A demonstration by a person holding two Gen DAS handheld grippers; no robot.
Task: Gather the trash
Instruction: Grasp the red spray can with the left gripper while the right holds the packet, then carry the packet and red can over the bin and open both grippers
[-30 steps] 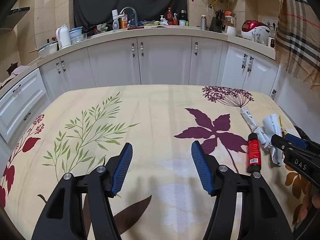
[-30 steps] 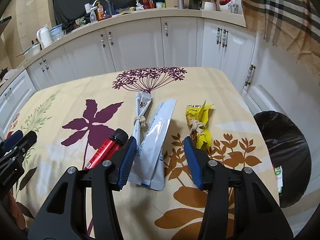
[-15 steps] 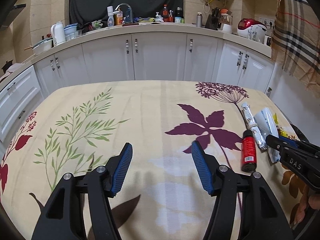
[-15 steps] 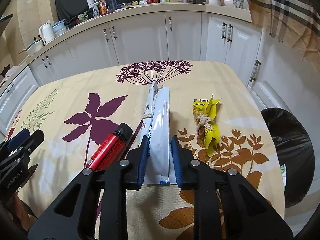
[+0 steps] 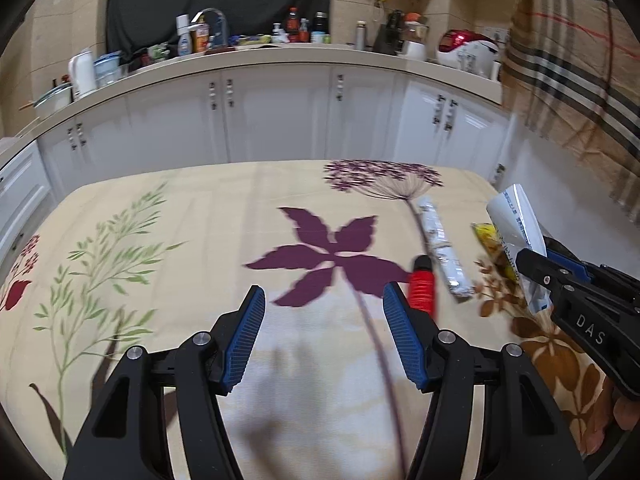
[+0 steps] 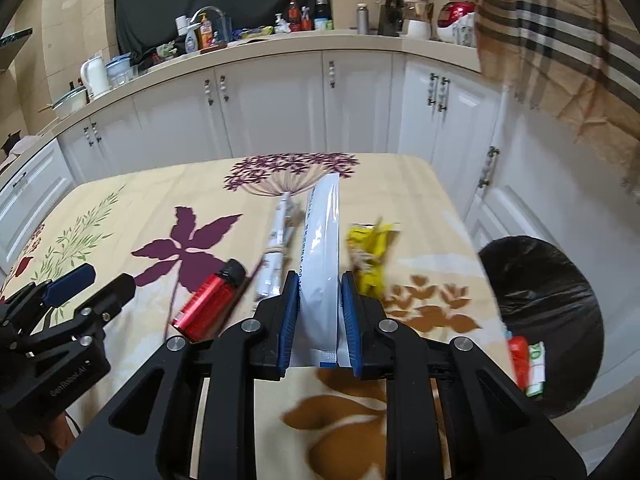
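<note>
My right gripper is shut on a white and blue plastic pouch and holds it lifted off the floral tablecloth; the pouch also shows in the left wrist view. A red bottle with a black cap lies to its left, a twisted white wrapper beside it, and a yellow wrapper to its right. My left gripper is open and empty above the cloth, with the red bottle just right of its right finger.
A bin lined with a black bag stands on the floor past the table's right edge, with some trash in it. White kitchen cabinets and a cluttered counter run behind the table. A plaid cloth hangs at upper right.
My right gripper closed on the pouch and lifted it off the cloth. My left gripper moved right, toward the red bottle, and stayed open.
</note>
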